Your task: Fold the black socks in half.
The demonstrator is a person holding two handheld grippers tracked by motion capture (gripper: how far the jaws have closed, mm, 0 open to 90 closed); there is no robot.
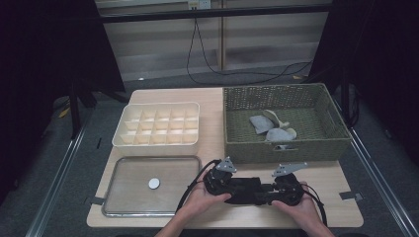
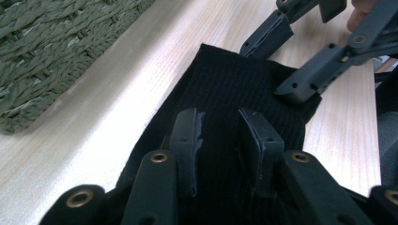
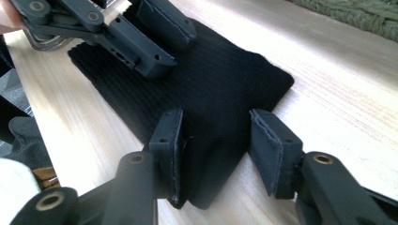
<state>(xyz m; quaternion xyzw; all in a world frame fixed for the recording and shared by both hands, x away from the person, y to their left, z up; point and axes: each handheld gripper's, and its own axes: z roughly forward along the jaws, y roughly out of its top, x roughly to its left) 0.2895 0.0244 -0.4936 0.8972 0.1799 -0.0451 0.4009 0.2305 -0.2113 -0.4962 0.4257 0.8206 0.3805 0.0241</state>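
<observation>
Black ribbed cloth (image 1: 253,190): flat on the near edge of the table (image 1: 217,123), between both grippers. Left gripper (image 2: 220,136): jaws partly apart, astride the cloth's left end, fabric bunched between; grip uncertain. Right gripper (image 3: 220,145): jaws part-open, one pad touching the right end, the other clear. Just beyond: green woven basket (image 1: 237,148). Left: metal tray (image 1: 123,197), compartment box (image 1: 158,146).

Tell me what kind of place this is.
Probably a recording bench in a lab or workshop, not a home: a small wooden table on grey carpet, dark curtains at the sides, and loose cables running along the floor behind.
</observation>
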